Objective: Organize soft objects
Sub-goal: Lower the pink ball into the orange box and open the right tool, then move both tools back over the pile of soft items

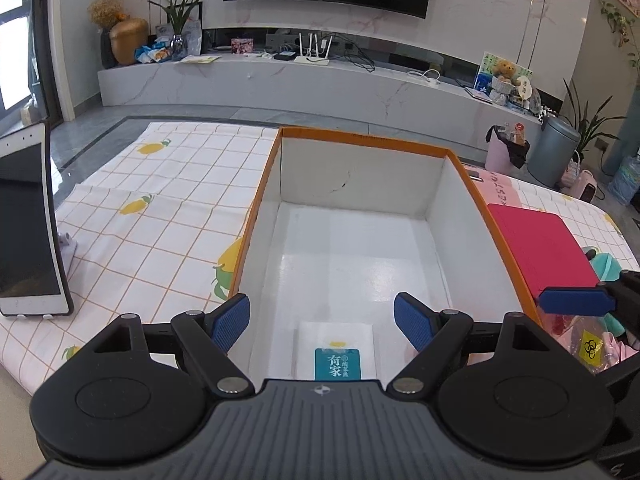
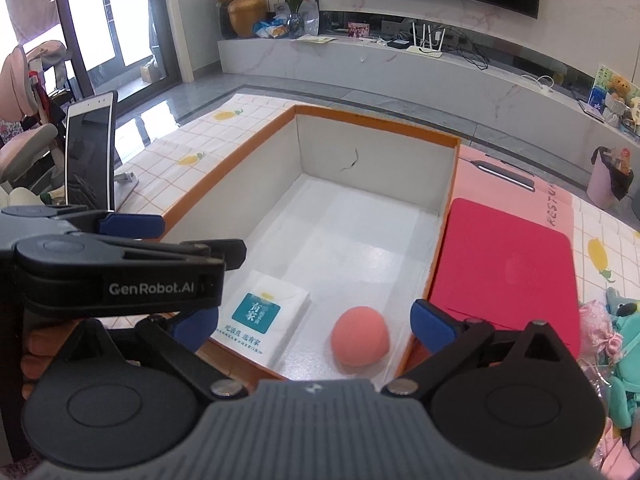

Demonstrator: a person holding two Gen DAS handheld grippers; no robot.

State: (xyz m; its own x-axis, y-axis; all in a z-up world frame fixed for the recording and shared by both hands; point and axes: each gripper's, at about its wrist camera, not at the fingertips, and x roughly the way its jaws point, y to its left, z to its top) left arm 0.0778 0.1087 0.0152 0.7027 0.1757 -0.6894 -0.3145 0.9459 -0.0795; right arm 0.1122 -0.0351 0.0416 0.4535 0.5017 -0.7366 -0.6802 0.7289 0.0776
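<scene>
Table: box (image 2: 360, 120) holds tissue pack (image 2: 262, 316); pink ball (image 2: 360, 336) only in right view

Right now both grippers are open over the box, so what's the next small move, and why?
Probably swing the right gripper rightward toward the teal plush toy beside the box. The tissue pack and pink ball already lie inside, both grippers hold nothing, and soft things remain outside.
</scene>
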